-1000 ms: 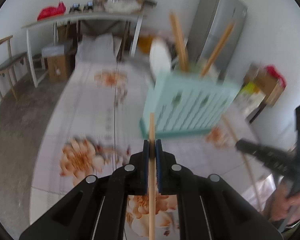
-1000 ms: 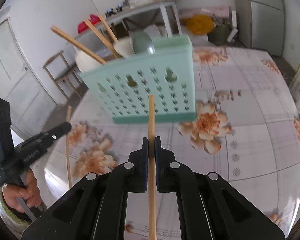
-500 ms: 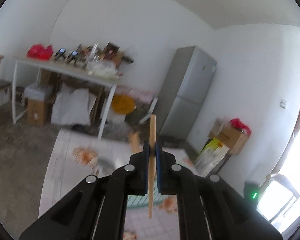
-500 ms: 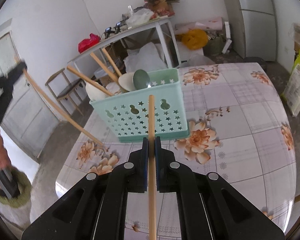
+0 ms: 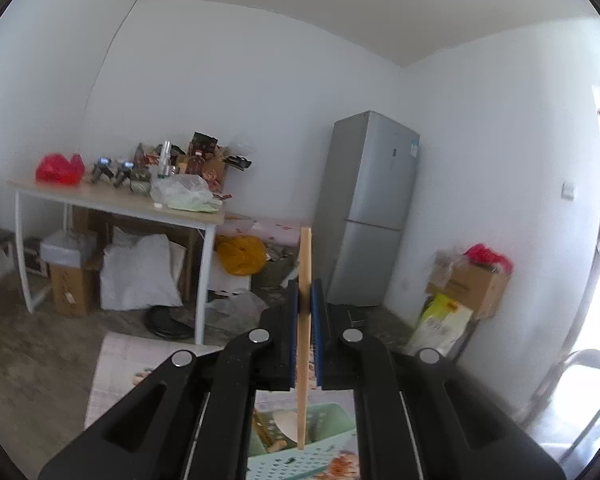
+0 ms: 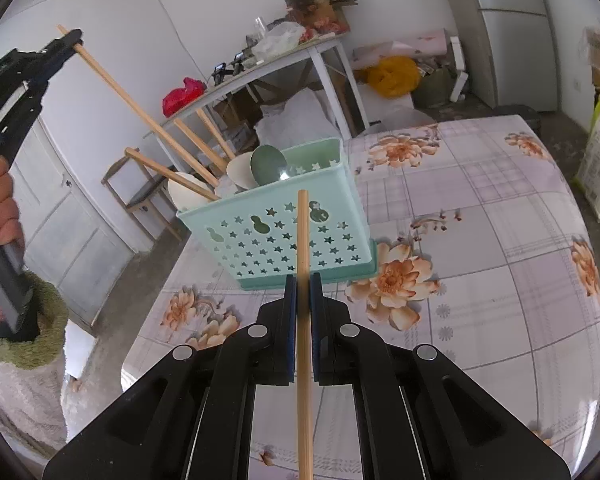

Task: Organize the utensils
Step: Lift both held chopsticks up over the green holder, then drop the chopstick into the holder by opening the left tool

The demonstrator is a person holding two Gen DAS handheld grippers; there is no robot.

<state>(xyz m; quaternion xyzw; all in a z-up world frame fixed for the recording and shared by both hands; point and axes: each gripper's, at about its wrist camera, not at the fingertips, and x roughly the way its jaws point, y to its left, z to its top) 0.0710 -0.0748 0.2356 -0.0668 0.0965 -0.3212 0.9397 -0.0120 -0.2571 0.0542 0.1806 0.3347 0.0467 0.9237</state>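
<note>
A mint-green perforated utensil basket [image 6: 284, 236] stands on the floral table [image 6: 480, 280], holding several spoons [image 6: 266, 166] and wooden chopsticks [image 6: 168, 174]. My right gripper [image 6: 303, 292] is shut on a wooden chopstick [image 6: 303, 248], level, just in front of the basket. My left gripper [image 5: 305, 300] is shut on another chopstick [image 5: 304, 320], whose lower end hangs over the basket's open top [image 5: 300, 432]. In the right wrist view the left gripper [image 6: 70, 42] is raised high at the left, its chopstick [image 6: 140, 108] slanting down into the basket.
A chair [image 6: 140, 196] stands beyond the table's left edge. A side table [image 5: 112, 200] with clutter, a fridge [image 5: 372, 204], boxes [image 5: 472, 284] and bags line the far walls.
My left gripper has lifted and tilted up from table level, and its chopstick tip now points down into the basket. My right gripper has drawn back slightly from the basket, still gripping its chopstick.
</note>
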